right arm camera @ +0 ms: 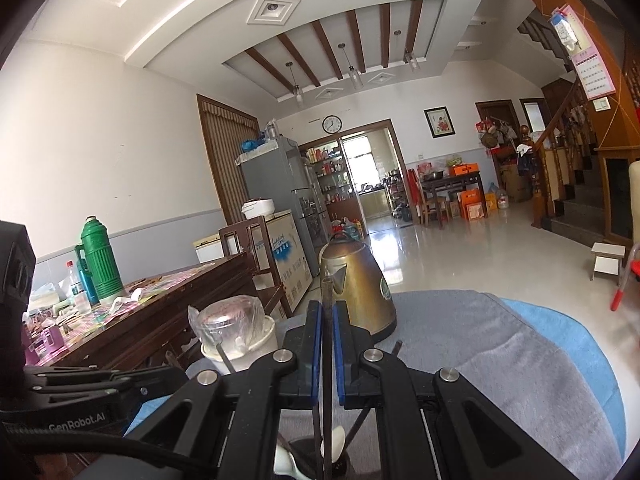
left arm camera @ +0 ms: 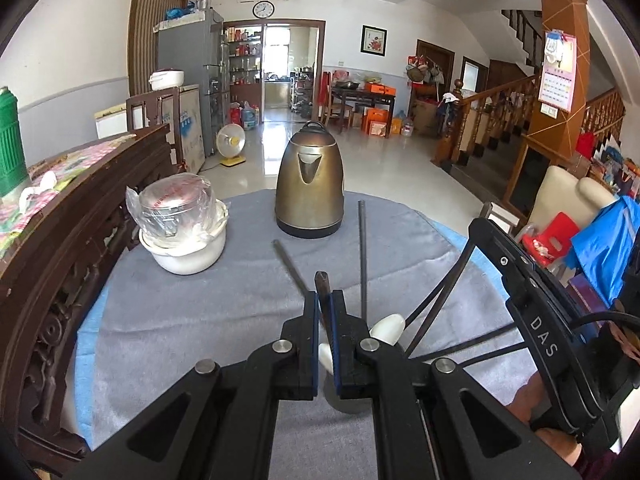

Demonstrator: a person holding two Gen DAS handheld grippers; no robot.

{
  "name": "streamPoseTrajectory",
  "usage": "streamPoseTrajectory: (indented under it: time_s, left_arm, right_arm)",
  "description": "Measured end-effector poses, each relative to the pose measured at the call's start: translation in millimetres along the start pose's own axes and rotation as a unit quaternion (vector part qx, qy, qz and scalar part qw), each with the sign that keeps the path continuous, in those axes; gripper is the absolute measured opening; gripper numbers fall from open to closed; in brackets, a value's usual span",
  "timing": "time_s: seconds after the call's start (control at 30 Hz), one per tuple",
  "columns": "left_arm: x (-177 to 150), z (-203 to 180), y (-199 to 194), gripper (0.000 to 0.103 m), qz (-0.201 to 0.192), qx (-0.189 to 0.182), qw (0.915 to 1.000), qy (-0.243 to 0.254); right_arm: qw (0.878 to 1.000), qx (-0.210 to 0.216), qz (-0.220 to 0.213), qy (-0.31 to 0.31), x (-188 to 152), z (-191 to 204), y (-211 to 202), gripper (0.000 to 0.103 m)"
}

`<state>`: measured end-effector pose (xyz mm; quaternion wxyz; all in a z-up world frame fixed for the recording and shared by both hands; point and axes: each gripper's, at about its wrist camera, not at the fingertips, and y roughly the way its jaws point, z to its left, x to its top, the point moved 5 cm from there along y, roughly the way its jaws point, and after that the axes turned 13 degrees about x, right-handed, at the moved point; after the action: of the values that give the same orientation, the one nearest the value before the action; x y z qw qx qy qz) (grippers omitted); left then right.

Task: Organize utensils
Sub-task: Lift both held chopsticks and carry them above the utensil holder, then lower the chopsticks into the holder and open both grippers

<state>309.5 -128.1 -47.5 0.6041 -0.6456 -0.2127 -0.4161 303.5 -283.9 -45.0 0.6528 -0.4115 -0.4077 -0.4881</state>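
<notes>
Blue pads on our left gripper (left arm camera: 327,300) are pinched tight on a dark chopstick (left arm camera: 322,286), whose blunt end pokes up just past the fingertips toward twelve o'clock. Our right gripper (right arm camera: 328,312) does the same: its jaws press together on another dark chopstick (right arm camera: 327,344), held nearly upright, so that the stick runs from above the pads down toward six o'clock. We hold each stick low on its length, we judge, so that the lower end can be steered into the utensil cup (right arm camera: 316,450), which sits right beneath both grippers at the bottom of the right wrist view. That cup already holds white ceramic spoons (left arm camera: 387,328) and several more chopsticks, two of which (left arm camera: 363,256) lean out toward twelve and eleven o'clock over the grey cloth (left arm camera: 200,312) in the left wrist view. Both hands crowd over this one holder, the right gripper's frame showing at three o'clock in the left view. A brass-coloured kettle (left arm camera: 310,188) stands at twelve o'clock on the cloth, well apart from the cup, and a white bowl (left arm camera: 188,256) with a plastic-wrapped glass cup on top sits at ten o'clock; neither is in our way. What remains, by our reckoning, is to lower and let go of each stick without tipping the cup or knocking the spoons.
</notes>
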Motion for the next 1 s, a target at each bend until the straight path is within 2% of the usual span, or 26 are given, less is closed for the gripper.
streamPoseTrajectory:
  time_s: [0.2,0.43,0.5,0.57,0.6,0.63,0.7,0.73,0.77,1.0]
  left_arm:
    - [0,-1,-7,0.006,-0.007,0.01,0.9999,0.006]
    - [2,-1,-17,0.007,-0.016,0.024,0.9995,0.012]
    - [3,-1,-22,0.017,-0.022,0.034,0.999,0.017]
    - [4,0,-31,0.056,-0.035,0.046,0.9982,0.018]
    - [5,1,-35,0.06,-0.045,0.057,0.9972,0.02]
    - [5,1,-39,0.064,-0.054,0.068,0.996,0.022]
    - [4,2,-48,0.066,-0.07,0.089,0.993,0.033]
    - [3,2,-51,0.072,-0.074,0.096,0.992,0.036]
    - [3,4,-55,0.077,-0.077,0.104,0.991,0.035]
    - [-4,15,-82,0.088,-0.09,0.134,0.9868,0.014]
  right_arm:
    - [1.0,0.009,0.012,-0.004,-4,6,-5,0.007]
    - [0.998,0.022,0.062,0.018,-14,3,3,0.009]
    - [0.997,0.032,0.071,0.027,-14,3,0,0.009]
    - [0.996,0.039,0.077,0.035,-13,3,-4,0.014]
    - [0.995,0.042,0.079,0.04,-12,3,-7,0.02]
    - [0.995,0.044,0.077,0.044,-10,3,-10,0.028]
    - [0.996,0.047,0.065,0.049,-6,3,-21,0.036]
    - [0.996,0.046,0.058,0.048,-3,3,-26,0.038]
    - [0.996,0.046,0.053,0.046,-1,3,-31,0.038]
    - [0.998,0.043,0.023,0.033,14,13,-75,0.038]
